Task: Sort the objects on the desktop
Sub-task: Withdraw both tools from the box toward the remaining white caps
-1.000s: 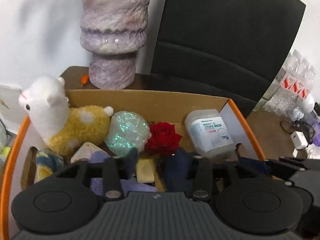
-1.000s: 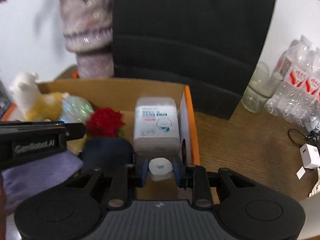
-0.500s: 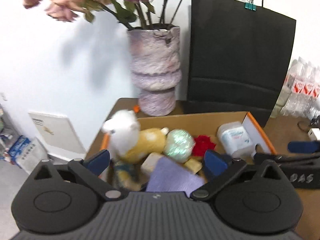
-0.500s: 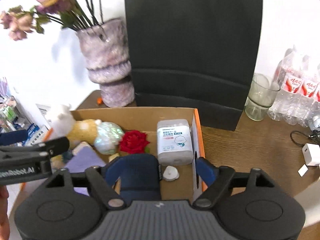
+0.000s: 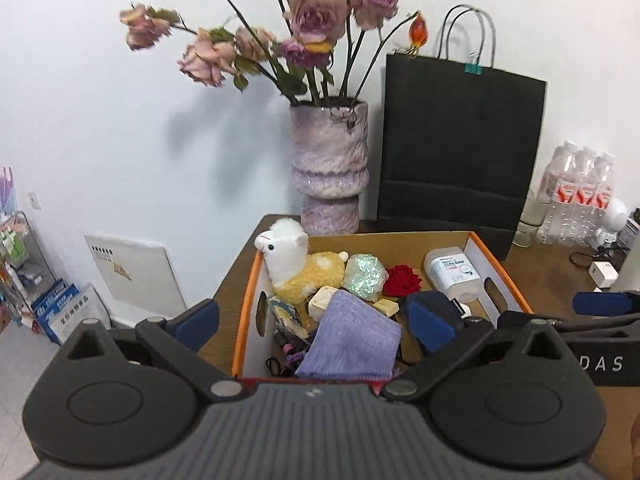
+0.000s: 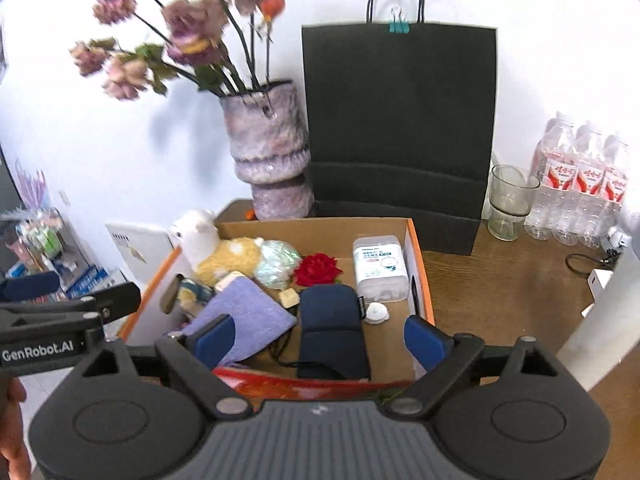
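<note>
An orange-edged cardboard box point(image 5: 468, 237) point(image 6: 422, 264) sits on the wooden desk. It holds a plush alpaca point(image 5: 296, 264) point(image 6: 216, 250), an iridescent ball point(image 5: 366, 274), a red rose point(image 5: 402, 280) point(image 6: 318, 270), a white wipes tub point(image 5: 452, 274) point(image 6: 380, 270), a purple cloth point(image 5: 352, 340) point(image 6: 244, 316), a navy pouch point(image 6: 332, 330) and a small white cap point(image 6: 376, 314). My left gripper point(image 5: 316, 322) is open and empty, held above the box's near edge. My right gripper point(image 6: 320, 338) is open and empty, also above the near edge.
A purple vase of dried flowers point(image 5: 328, 172) point(image 6: 272, 152) and a black paper bag point(image 5: 460, 152) point(image 6: 400, 128) stand behind the box. Water bottles point(image 6: 580, 184), a glass point(image 6: 510, 200) and a white charger point(image 5: 604, 274) are on the desk to the right.
Both grippers opened and pulled back and up from the box. The right one let go of the small white cap, which now lies in the box.
</note>
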